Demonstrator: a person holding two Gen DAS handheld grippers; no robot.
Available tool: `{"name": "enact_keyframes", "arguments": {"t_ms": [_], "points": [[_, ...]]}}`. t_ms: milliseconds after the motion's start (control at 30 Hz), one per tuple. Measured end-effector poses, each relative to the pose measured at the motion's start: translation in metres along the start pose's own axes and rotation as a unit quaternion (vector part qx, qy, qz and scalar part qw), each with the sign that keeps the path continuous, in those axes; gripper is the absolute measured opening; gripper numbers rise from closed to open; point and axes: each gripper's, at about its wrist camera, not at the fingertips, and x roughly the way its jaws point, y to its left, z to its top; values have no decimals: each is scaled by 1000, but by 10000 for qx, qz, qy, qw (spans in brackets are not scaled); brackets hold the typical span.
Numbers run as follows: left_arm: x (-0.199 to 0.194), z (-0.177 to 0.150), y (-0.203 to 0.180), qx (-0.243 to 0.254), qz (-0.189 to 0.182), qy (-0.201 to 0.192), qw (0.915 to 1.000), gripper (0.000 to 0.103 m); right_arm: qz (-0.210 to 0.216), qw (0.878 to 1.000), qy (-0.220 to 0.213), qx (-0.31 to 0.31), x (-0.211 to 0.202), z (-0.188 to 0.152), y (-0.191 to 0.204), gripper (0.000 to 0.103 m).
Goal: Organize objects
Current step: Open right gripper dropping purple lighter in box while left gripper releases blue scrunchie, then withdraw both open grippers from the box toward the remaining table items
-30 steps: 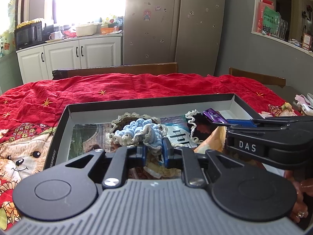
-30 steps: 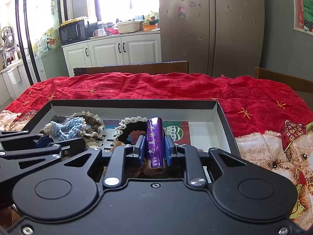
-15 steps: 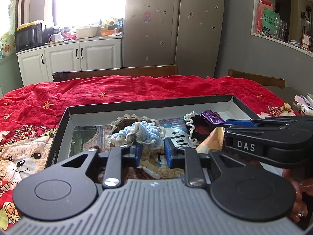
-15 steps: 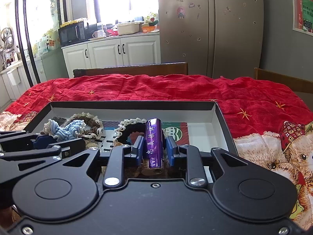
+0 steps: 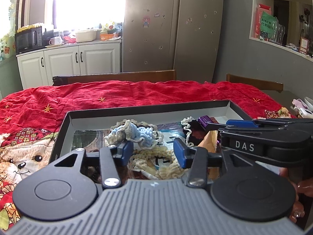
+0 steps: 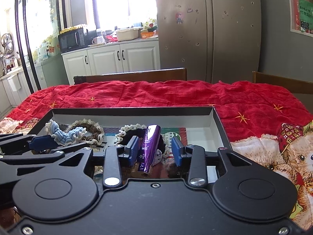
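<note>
In the left wrist view, the left gripper [image 5: 153,151] is spread wide over the black box [image 5: 148,109], with the blue crocheted scrunchie [image 5: 141,134] lying just beyond its fingertips. In the right wrist view, the right gripper [image 6: 155,149] is spread too, and the purple tube [image 6: 148,146] lies tilted between its fingers inside the box, leaning near the left pad [image 6: 133,149]

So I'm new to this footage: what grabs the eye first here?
The red cloth over the table, with a shallow black box on it. In the box lie crocheted hair ties, a blue one ahead of the open left gripper, and a shiny purple tube leaning between the open right gripper's fingers.
</note>
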Motion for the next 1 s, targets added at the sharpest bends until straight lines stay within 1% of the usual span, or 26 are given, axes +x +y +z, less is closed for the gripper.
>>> {"name": "enact_keyframes", "arguments": {"t_ms": [267, 467, 633, 1000], "points": [[-6, 1, -2, 25, -5, -58, 10000, 68, -11, 10000, -52, 17, -3, 1, -1, 36], [-11, 2, -3, 25, -45, -112, 9999, 69, -1, 9999, -91, 44, -6, 2, -2, 36], [-15, 3, -6, 76, -5, -171, 9998, 71, 15, 9999, -115, 23, -9, 2, 0, 36], [-32, 5, -5, -59, 10, -315, 9995, 75, 77, 9998, -153, 64, -19, 3, 1, 37]]}}
